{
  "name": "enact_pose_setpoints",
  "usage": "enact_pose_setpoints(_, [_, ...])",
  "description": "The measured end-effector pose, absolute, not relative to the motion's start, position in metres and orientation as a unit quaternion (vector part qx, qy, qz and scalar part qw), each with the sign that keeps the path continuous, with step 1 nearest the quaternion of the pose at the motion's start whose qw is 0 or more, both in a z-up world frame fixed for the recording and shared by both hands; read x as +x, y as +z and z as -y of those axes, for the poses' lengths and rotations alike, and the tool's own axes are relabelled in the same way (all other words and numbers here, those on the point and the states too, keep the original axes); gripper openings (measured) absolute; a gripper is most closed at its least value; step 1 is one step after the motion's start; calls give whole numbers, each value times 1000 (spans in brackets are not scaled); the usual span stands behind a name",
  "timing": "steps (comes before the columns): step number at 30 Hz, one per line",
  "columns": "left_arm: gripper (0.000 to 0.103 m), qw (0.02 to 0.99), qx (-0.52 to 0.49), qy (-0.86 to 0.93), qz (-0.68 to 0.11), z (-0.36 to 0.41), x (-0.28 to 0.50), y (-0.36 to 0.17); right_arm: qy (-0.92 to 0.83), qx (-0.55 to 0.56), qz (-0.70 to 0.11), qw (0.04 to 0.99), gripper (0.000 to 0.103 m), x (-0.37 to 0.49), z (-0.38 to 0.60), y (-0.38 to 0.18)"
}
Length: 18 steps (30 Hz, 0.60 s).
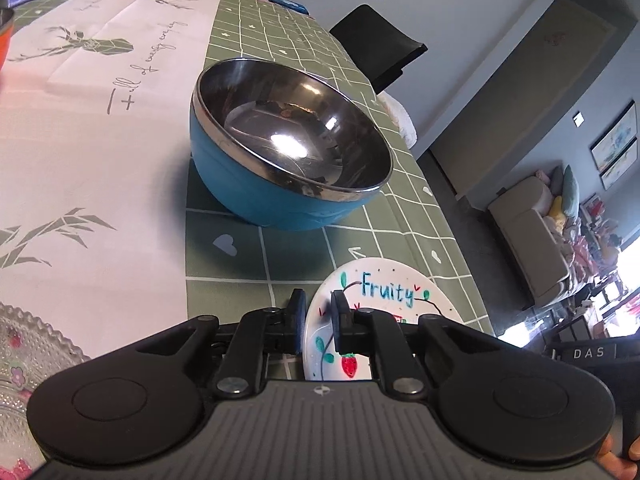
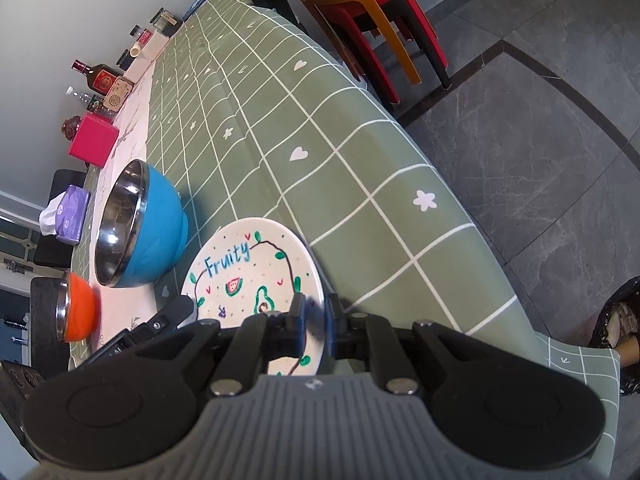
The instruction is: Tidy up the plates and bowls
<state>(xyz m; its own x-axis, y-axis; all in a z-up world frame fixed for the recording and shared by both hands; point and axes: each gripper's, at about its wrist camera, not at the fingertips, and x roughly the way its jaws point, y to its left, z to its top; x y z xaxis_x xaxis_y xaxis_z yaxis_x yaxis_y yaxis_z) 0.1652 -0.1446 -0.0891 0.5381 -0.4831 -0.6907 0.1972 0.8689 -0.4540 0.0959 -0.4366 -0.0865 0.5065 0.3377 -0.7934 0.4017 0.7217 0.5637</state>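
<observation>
A white "Fruity" plate point(image 1: 384, 292) with fruit drawings is held over the green checked tablecloth. My left gripper point(image 1: 318, 320) is shut on its rim. My right gripper point(image 2: 315, 322) is shut on the opposite rim of the same plate point(image 2: 248, 268). A blue bowl with a steel inside point(image 1: 280, 148) stands upright on the table just beyond the plate; it also shows in the right wrist view point(image 2: 140, 224). An orange bowl point(image 2: 78, 308) stands further left of it.
A clear glass plate point(image 1: 24, 344) lies at my near left on the white runner. A pink box point(image 2: 94, 140), tissue pack point(image 2: 70, 214), bottles and jars line the far table edge. Red and orange stools point(image 2: 380, 12) stand on the floor beside the table.
</observation>
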Motion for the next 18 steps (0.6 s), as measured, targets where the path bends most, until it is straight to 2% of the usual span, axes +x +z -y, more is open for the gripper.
enact_pose_setpoints(8, [11,867,-158,-184,-435,143,155,-83,-21,380,-484,787,6,93,438,-82])
enact_pose_setpoints(18, [11,880,-172,-170,-409,124,139,-53,2,378,-476,794,6,88,426,-70])
